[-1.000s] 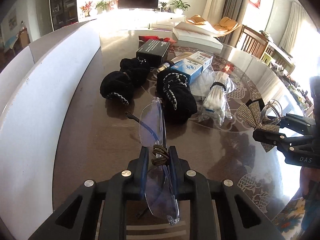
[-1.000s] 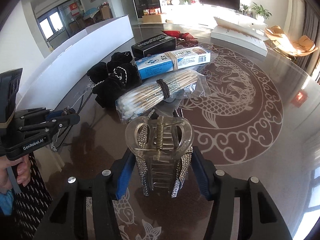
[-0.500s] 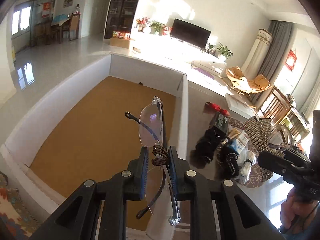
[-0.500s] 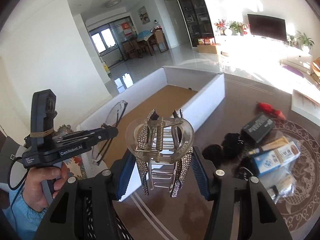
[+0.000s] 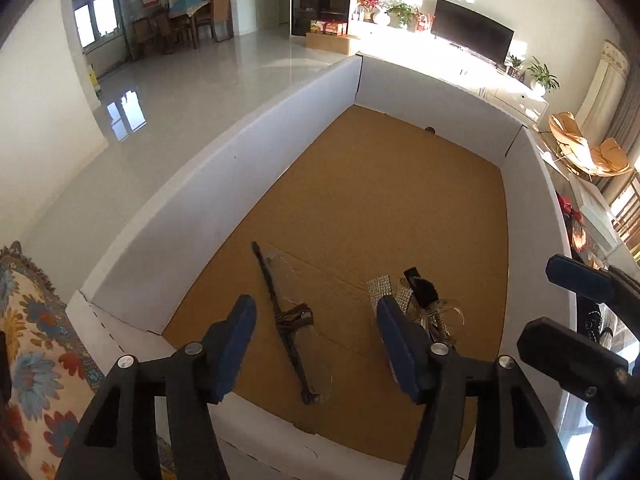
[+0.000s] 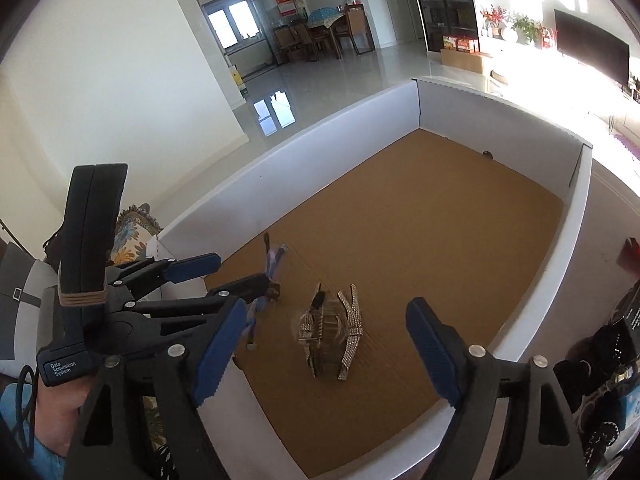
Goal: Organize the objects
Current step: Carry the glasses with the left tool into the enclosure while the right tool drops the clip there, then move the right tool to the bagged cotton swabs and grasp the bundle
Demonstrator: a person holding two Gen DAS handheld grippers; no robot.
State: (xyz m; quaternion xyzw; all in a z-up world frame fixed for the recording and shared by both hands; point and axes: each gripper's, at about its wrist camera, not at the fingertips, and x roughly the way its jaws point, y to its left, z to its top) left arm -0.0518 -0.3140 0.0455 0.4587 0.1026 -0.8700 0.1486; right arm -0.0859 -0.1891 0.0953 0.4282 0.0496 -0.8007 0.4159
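The left tool (image 5: 316,336) hangs with jaws just spread, nothing between them; below it the rimless clear glasses with dark arms (image 5: 294,328) lie on the brown floor of the white-walled cardboard box (image 5: 240,160). Beside them rests the clear rhinestone-trimmed hair claw (image 6: 328,330), under the right tool (image 6: 326,350), likewise just parted and empty.

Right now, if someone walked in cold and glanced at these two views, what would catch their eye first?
Probably the big white-walled box with its brown cardboard floor, filling both views. On that floor, near the close edge, lie rimless glasses and, beside them, a rhinestone hair claw clip. Above them the left gripper and right gripper stand open, jaws just opened, nothing between them.
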